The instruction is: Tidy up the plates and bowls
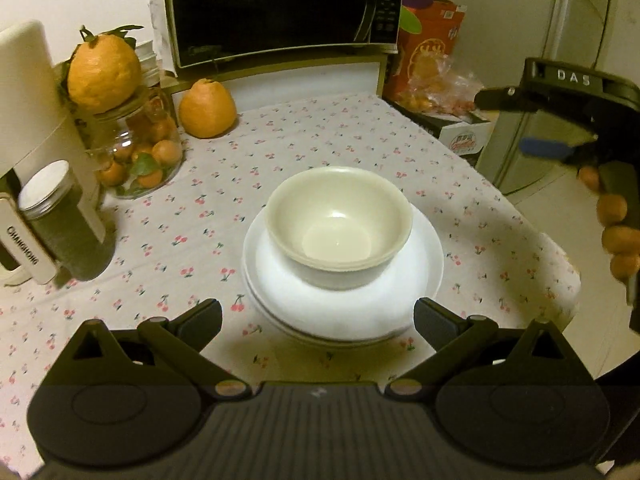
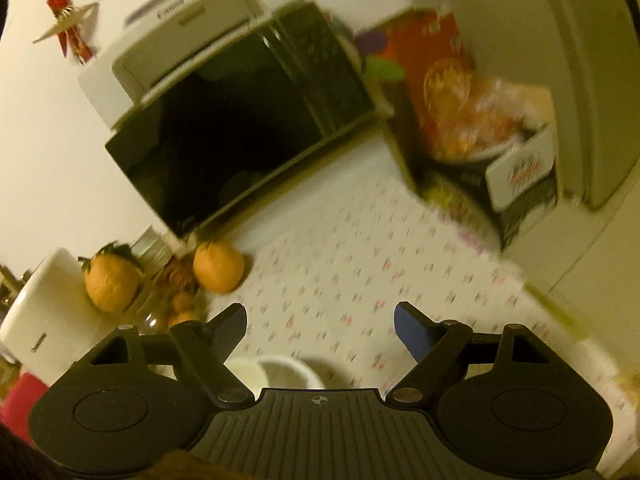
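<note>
Two cream bowls, nested so closely that only doubled rims tell them apart, sit on a stack of white plates; how many plates cannot be counted, as only layered edges show at the near rim. The stack rests on a cherry-print tablecloth, just ahead of the left claw and centred between its fingers. That claw stands wide, nothing between its pads, clear of the plates. The right claw also stands wide and empty; its own view is smeared by motion blur, and the bowls there show only as a pale sliver behind and below its fingertips, mostly hidden by the claw body. In the left view the right claw enters from the far right edge, cut off, with a hand wrapped on its grip, fingers only partly seen. Beyond the left claw: a microwave, top cropped; a large orange ahead and left; another orange perched on a glass jar of small oranges; a lidded tin hard left against a white appliance whose shape runs out of frame. Ahead and right, a red box and a bag of fruit, contents blurred.
</note>
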Demonstrator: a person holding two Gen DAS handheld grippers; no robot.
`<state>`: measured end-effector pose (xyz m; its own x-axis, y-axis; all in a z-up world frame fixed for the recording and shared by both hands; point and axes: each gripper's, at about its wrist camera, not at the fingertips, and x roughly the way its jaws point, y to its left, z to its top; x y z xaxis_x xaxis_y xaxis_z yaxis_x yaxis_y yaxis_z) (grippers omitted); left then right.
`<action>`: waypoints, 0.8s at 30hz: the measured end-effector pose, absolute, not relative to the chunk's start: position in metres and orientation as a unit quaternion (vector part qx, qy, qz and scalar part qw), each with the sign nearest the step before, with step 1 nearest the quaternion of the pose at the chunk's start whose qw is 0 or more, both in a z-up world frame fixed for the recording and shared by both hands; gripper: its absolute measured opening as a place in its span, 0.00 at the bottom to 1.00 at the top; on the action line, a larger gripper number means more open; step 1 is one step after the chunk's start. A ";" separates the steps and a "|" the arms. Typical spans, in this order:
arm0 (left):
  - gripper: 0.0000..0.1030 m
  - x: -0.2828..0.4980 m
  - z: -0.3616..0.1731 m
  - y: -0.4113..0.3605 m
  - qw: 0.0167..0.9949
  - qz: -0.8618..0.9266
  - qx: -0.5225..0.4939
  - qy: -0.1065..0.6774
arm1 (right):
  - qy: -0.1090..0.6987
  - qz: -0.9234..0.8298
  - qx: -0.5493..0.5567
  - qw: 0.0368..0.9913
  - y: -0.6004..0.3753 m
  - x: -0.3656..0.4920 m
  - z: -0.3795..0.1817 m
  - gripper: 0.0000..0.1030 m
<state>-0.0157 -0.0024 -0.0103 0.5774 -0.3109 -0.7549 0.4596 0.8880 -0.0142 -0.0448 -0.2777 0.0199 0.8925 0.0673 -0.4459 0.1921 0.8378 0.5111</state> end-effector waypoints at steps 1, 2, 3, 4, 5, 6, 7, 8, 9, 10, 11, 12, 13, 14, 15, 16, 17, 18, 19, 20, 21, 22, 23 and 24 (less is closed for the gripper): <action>0.99 -0.018 -0.010 -0.002 0.884 -0.215 0.099 0.404 | 0.223 -0.037 0.264 0.938 -0.276 -0.045 0.022 0.80; 0.99 -0.021 -0.010 -0.002 0.885 -0.210 0.106 0.403 | 0.219 -0.040 0.248 0.943 -0.275 -0.046 0.023 0.80; 0.99 -0.023 -0.010 -0.001 0.887 -0.202 0.111 0.401 | 0.221 -0.035 0.241 0.944 -0.275 -0.046 0.024 0.80; 0.99 -0.024 -0.010 0.000 0.889 -0.195 0.111 0.400 | 0.228 -0.028 0.237 0.944 -0.274 -0.046 0.024 0.80; 1.00 -0.025 -0.010 0.002 0.891 -0.186 0.108 0.400 | 0.237 -0.019 0.233 0.943 -0.274 -0.045 0.023 0.80; 1.00 -0.025 -0.011 0.003 0.892 -0.176 0.104 0.403 | 0.248 -0.008 0.226 0.942 -0.271 -0.045 0.022 0.81; 1.00 -0.025 -0.012 0.004 0.893 -0.162 0.098 0.409 | 0.259 0.003 0.218 0.941 -0.269 -0.044 0.021 0.82; 1.00 -0.025 -0.014 0.005 0.893 -0.146 0.090 0.415 | 0.269 0.012 0.211 0.940 -0.265 -0.045 0.020 0.84; 1.00 -0.025 -0.014 0.006 0.894 -0.138 0.085 0.418 | 0.277 0.019 0.201 0.939 -0.261 -0.046 0.019 0.85; 1.00 -0.027 -0.016 0.006 0.894 -0.132 0.080 0.422 | 0.283 0.025 0.188 0.940 -0.256 -0.048 0.018 0.85; 1.00 -0.027 -0.017 0.006 0.893 -0.127 0.076 0.425 | 0.292 0.031 0.168 0.941 -0.250 -0.050 0.018 0.86; 1.00 -0.029 -0.018 0.005 0.893 -0.121 0.073 0.428 | 0.298 0.035 0.154 0.941 -0.243 -0.052 0.018 0.86; 1.00 -0.030 -0.018 0.005 0.893 -0.115 0.070 0.429 | 0.304 0.039 0.142 0.941 -0.238 -0.054 0.017 0.87; 1.00 -0.031 -0.018 0.005 0.894 -0.109 0.067 0.429 | 0.311 0.043 0.133 0.940 -0.233 -0.057 0.016 0.88; 1.00 -0.032 -0.017 0.005 0.896 -0.101 0.061 0.429 | 0.319 0.045 0.125 0.938 -0.229 -0.060 0.015 0.89; 1.00 -0.033 -0.017 0.006 0.896 -0.094 0.055 0.430 | 0.329 0.046 0.116 0.936 -0.225 -0.062 0.014 0.90; 1.00 -0.034 -0.016 0.007 0.898 -0.087 0.047 0.430 | 0.335 0.046 0.110 0.935 -0.222 -0.064 0.013 0.91; 1.00 -0.036 -0.016 0.008 0.899 -0.080 0.041 0.429 | 0.341 0.046 0.103 0.933 -0.218 -0.066 0.012 0.92; 1.00 -0.037 -0.015 0.009 0.900 -0.074 0.035 0.427 | 0.346 0.045 0.096 0.932 -0.216 -0.068 0.011 0.92; 1.00 -0.039 -0.014 0.009 0.902 -0.067 0.031 0.426 | 0.352 0.042 0.089 0.931 -0.213 -0.070 0.010 0.93; 1.00 -0.039 -0.014 0.008 0.903 -0.059 0.031 0.425 | 0.356 0.041 0.084 0.930 -0.211 -0.071 0.010 0.93; 1.00 -0.039 -0.013 0.007 0.903 -0.052 0.033 0.424 | 0.360 0.042 0.082 0.928 -0.209 -0.072 0.009 0.93; 1.00 -0.040 -0.012 0.006 0.905 -0.047 0.036 0.422 | 0.366 0.042 0.083 0.926 -0.207 -0.073 0.008 0.93; 1.00 -0.040 -0.011 0.004 0.906 -0.043 0.039 0.420 | 0.370 0.043 0.089 0.924 -0.207 -0.074 0.008 0.93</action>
